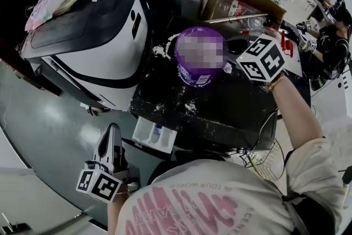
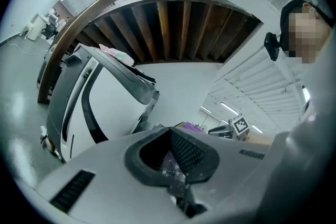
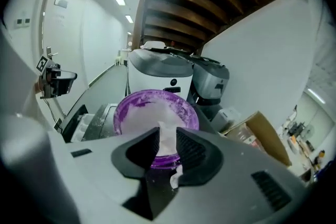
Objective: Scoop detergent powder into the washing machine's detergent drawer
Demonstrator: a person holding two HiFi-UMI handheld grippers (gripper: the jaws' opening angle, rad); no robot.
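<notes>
A purple tub (image 1: 198, 55) of white detergent powder (image 3: 152, 118) stands on the black table (image 1: 220, 113). My right gripper (image 1: 234, 60) sits at the tub's right rim, and its view looks down into the tub (image 3: 156, 113). The gripper (image 3: 168, 144) is shut on the white scoop handle (image 3: 168, 139), which fills the gap between its pads and reaches into the powder. The washing machine (image 1: 88, 36) stands to the left, with its white detergent drawer (image 1: 155, 135) pulled out below the table's front edge. My left gripper (image 1: 113, 130) is shut and empty, left of the drawer, pointing level at the machine (image 2: 105, 107).
Spilled powder (image 1: 160, 51) lies on the table left of the tub. A cardboard box (image 1: 242, 3) stands behind the tub. Cables (image 1: 264, 151) hang at the table's right front. Another person (image 1: 335, 36) is at the far right. A second grey machine (image 3: 210, 81) stands beside the washer.
</notes>
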